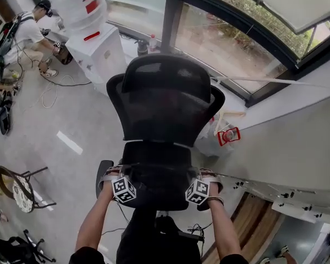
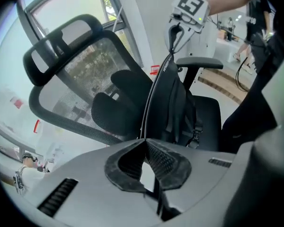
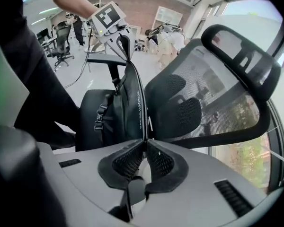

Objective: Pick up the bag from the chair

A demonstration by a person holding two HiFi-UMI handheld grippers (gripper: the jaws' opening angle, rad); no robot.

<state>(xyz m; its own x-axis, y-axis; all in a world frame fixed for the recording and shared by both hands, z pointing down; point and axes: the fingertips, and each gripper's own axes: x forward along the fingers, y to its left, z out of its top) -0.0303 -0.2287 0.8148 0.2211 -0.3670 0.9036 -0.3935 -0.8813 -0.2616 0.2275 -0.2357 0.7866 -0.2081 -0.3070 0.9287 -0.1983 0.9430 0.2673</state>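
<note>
Since the chair (image 1: 165, 100) stands with its back close behind the load, the black bag (image 3: 123, 108), upright over the middle of the seat (image 2: 212, 119), is best lifted straight up with both ends kept level. The left gripper (image 2: 145, 142) and right gripper (image 3: 145, 142) are each pressed tight on the bag's thin top edge. That pinch is shown only in the gripper views and is hidden in the head view. Whether the base has cleared the seat cannot be told.

White lettering runs along the bag strap (image 3: 139, 111); too blurred to read.
</note>
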